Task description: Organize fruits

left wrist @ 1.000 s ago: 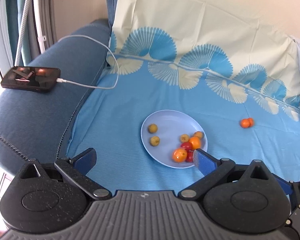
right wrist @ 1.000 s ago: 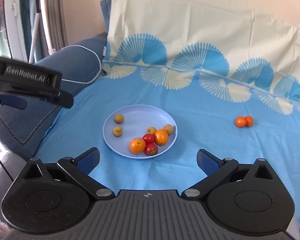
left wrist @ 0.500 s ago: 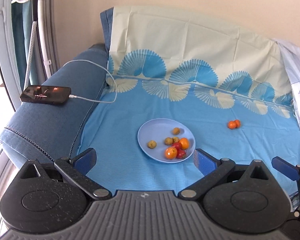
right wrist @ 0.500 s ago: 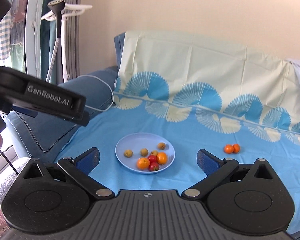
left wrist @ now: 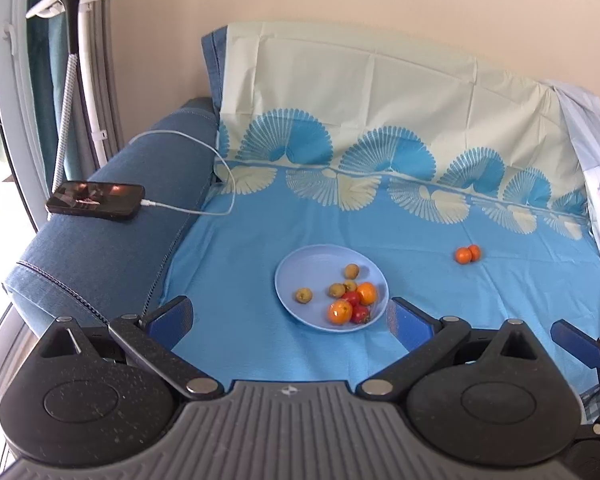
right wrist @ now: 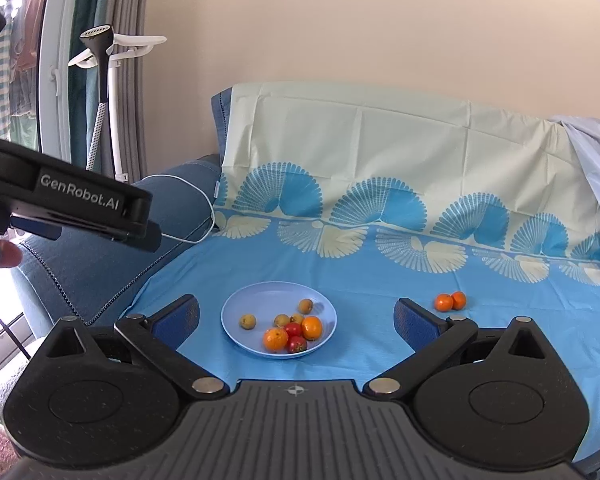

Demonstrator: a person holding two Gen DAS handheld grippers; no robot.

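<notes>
A pale blue plate (left wrist: pixel 300 268) (right wrist: pixel 256 300) lies on the blue sheet and holds several fruits: small yellow-green ones, two oranges and two red tomatoes (right wrist: pixel 294 336). To its right, two small oranges (left wrist: pixel 467 254) (right wrist: pixel 450 301) rest on the sheet. My left gripper (left wrist: pixel 290 320) is open and empty, held back from the plate. My right gripper (right wrist: pixel 296 316) is open and empty too, high above the sofa's front. The left gripper's black body (right wrist: pixel 72 204) shows at the left of the right wrist view, with part of a hand.
A phone (left wrist: pixel 95 200) on a white cable (left wrist: pixel 204 148) lies on the sofa's blue armrest (left wrist: pixel 100 240). A garment steamer stand (left wrist: pixel 76 60) is by the wall at the left. The patterned sheet (left wrist: pixel 380 120) covers the backrest. Pale fabric (left wrist: pixel 596 160) hangs at the right.
Both grippers have pulled back and risen from the plate, so the plate looks smaller and more of the wall shows. The yellow-green fruits have shifted on the plate.
</notes>
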